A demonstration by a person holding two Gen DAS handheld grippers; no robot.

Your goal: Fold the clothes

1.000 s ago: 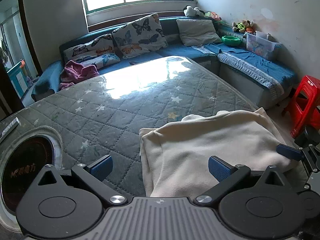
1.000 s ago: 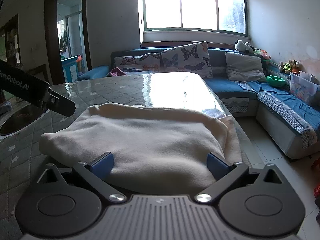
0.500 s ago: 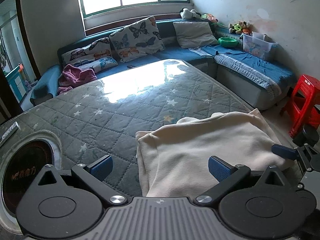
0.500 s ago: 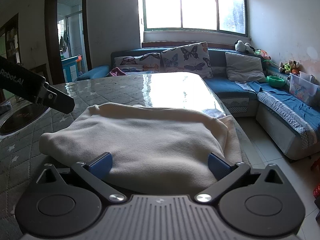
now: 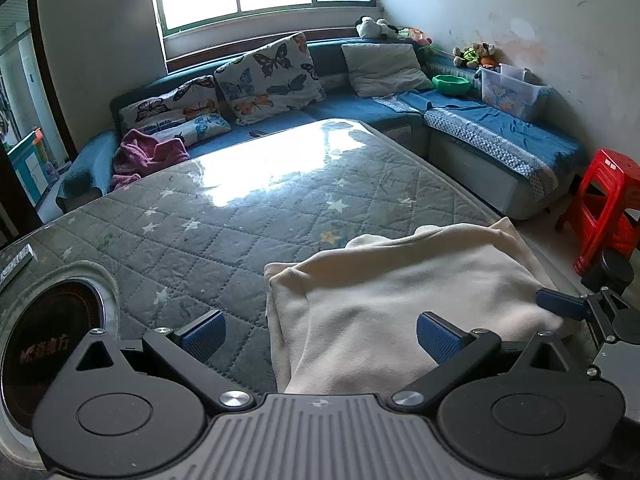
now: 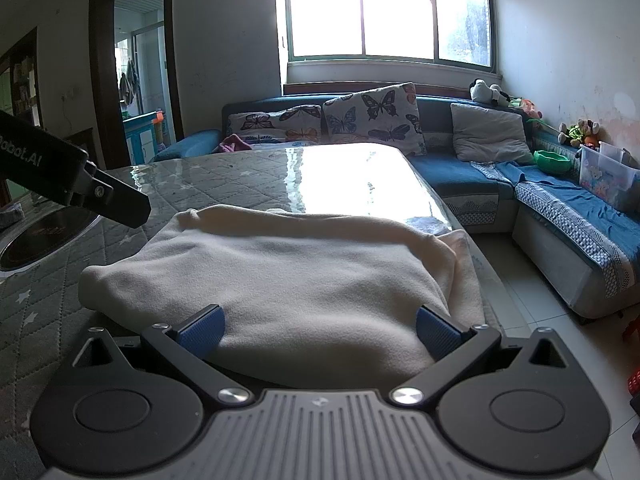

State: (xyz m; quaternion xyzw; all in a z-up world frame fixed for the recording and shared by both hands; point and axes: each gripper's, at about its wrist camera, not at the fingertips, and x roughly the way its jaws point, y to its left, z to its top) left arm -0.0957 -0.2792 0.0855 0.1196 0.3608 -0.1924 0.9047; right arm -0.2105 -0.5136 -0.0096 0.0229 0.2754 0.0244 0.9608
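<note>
Both claws stand spread wide, gripping nothing.

From the left wrist view, the left gripper (image 5: pixel 318 334) fills the bottom of the frame, its blue pads (image 5: pixel 202 334) far apart. A folded cream garment (image 5: pixel 400 300) lies at lower centre and right, on the quilted star-patterned table cover (image 5: pixel 240 232); its left edge runs between the two fingers. At the right edge of the frame the right gripper (image 5: pixel 560 306) has one blue fingertip touching the cloth. A round dark burner (image 5: pixel 44 344) sits at lower left, a red stool (image 5: pixel 604 204) at right.

From the right wrist view, the right gripper (image 6: pixel 318 330) spans the bottom, and the cream garment (image 6: pixel 288 272) lies across the middle of the frame, its near edge between the spread fingers. The left gripper's black body (image 6: pixel 72 176) juts in from the left edge.
</note>
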